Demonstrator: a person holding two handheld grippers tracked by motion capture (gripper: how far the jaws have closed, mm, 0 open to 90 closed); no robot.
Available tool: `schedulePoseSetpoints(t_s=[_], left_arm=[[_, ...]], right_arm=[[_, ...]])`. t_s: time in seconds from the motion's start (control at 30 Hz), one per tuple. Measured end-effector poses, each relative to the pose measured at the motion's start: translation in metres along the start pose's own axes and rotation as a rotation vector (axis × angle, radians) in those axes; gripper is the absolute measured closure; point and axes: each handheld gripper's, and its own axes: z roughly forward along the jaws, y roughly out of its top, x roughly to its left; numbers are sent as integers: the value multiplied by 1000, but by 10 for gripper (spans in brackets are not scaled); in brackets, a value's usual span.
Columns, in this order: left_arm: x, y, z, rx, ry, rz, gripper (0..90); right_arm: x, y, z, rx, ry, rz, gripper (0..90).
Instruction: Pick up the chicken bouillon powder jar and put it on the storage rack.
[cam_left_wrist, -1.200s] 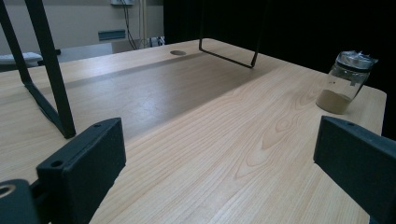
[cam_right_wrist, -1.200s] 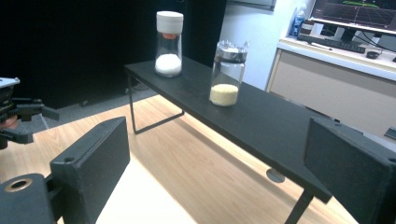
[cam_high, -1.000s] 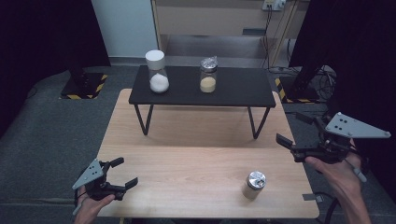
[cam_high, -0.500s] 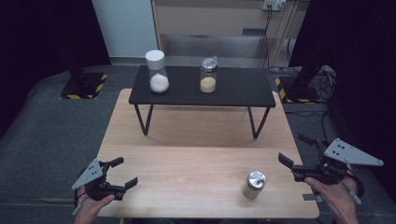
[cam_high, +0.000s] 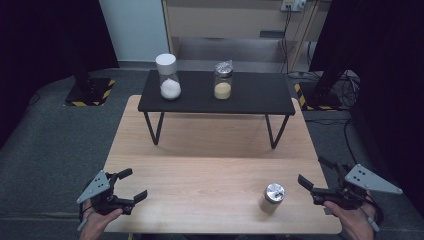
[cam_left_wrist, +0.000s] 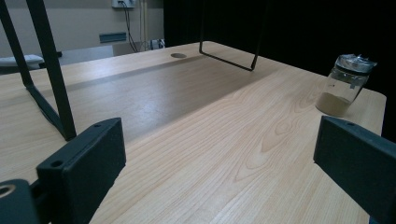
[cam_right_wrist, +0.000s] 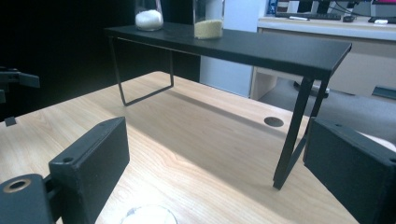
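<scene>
Since the earlier high views, the right gripper (cam_high: 314, 186) has been lowered from the right edge of the frame, level with the shelf's feet, to the lower right corner, just right of the jar (cam_high: 272, 198). No shift is seen in the left gripper (cam_high: 131, 186), which sits at lower left, or in the jar.

Right gripper: jaws wide apart, nothing between them. In the right gripper view the jar's lid (cam_right_wrist: 148, 215) is seen at the bottom edge, low between the jaws but short of the pads; no contact is noted.

Left gripper: jaws wide apart, nothing held. In the left gripper view the jar (cam_left_wrist: 346, 84) is seen at upper right, well apart from the jaws.

Jar: upright on the table (cam_high: 200, 175), lower right of the high view, foil-capped, a little tan powder at its bottom.

Shelf (cam_high: 250, 95), upper centre of the high view: two jars are already stood on it, one with white contents (cam_high: 169, 77), one with tan (cam_high: 222, 80).

Progress, as judged: the work appears to be at the approach step only. Nothing is grasped or lifted yet. The closing of the right jaws on the jar and whatever carrying follows, perhaps to the shelf, are still to be done.
</scene>
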Motion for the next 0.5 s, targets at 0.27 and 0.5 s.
schedulePoseSetpoints(t_s=[0.27,0.5], left_arm=[[1,0,0,-2,-5,2,14],[1,-1,0,-5,-6,2,14]], right_arm=[[4,-18,1,28,-14,-4,76],[4,-35,3,40,-9,19,76]])
